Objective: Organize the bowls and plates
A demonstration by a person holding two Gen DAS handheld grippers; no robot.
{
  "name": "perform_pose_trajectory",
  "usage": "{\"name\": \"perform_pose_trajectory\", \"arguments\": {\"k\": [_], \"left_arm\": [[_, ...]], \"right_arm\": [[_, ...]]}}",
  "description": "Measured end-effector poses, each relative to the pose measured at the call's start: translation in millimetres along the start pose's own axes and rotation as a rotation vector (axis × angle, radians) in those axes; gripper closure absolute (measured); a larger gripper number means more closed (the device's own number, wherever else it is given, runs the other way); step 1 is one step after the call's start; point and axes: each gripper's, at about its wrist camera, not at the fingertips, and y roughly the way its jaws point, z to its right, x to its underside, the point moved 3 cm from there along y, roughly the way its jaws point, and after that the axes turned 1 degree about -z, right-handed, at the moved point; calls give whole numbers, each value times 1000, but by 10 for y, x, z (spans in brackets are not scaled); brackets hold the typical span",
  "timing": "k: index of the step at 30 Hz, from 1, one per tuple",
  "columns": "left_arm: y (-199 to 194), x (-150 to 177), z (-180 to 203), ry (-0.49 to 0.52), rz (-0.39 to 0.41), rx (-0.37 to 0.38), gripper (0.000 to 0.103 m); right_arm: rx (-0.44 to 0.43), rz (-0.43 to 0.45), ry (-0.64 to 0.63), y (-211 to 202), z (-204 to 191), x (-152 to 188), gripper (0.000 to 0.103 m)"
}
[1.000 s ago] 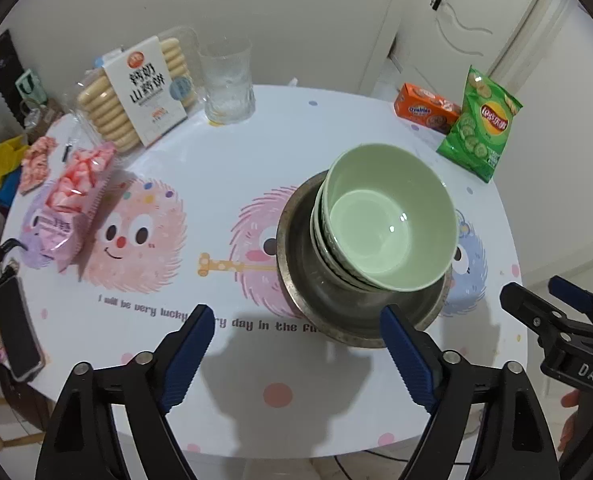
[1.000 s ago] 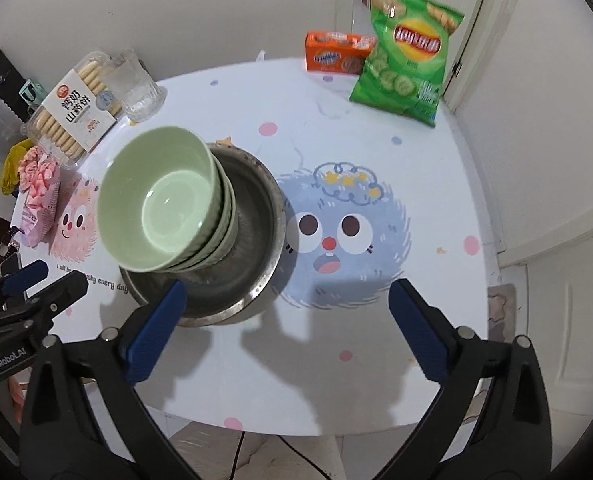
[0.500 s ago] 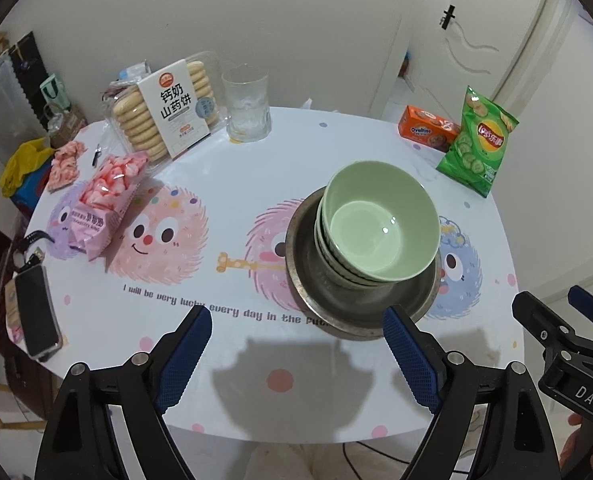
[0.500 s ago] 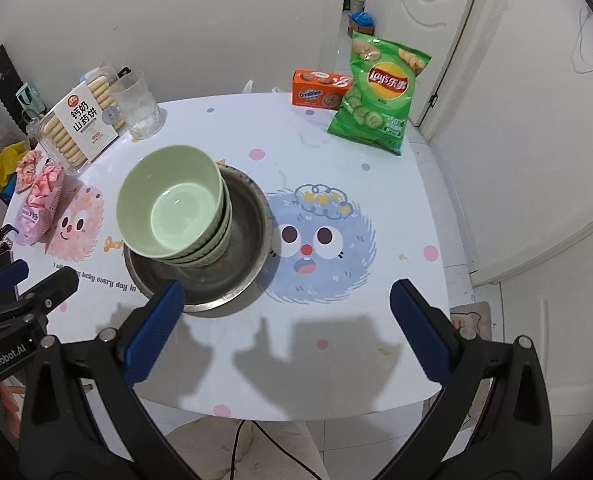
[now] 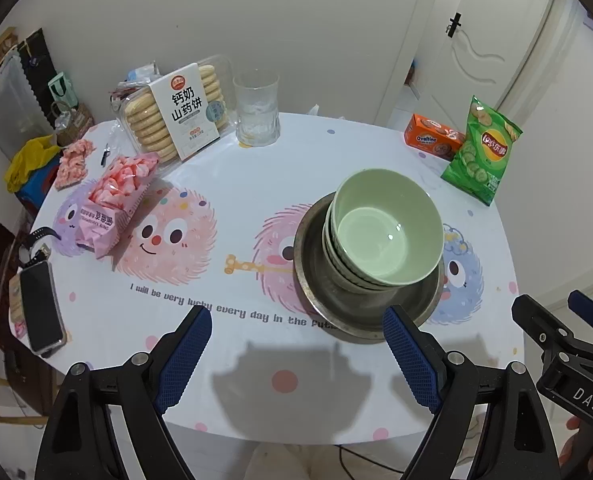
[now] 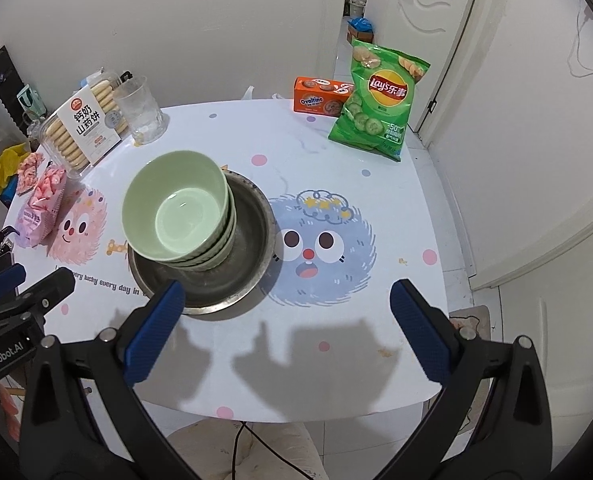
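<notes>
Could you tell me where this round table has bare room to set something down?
The widest free patch lies at the near edge, in front of the metal basin holding stacked pale green bowls. Another lies between the basin and the green chip bag. The far left is crowded: clear biscuit box, drinking glass, pink snack packets.

The left gripper [image 5: 296, 356] and right gripper [image 6: 286, 330] both pointed steeply down, side by side, jaws spread wide with nothing between them. Part of a hand [image 5: 576, 440] showed behind the right gripper.
</notes>
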Motion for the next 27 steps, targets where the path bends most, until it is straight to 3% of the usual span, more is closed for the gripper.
{"name": "perform_pose_trajectory", "arguments": {"k": [27], "left_arm": [[40, 2, -37, 15, -12, 6, 13]], "right_arm": [[-12, -16, -12, 50, -90, 24, 1]]}}
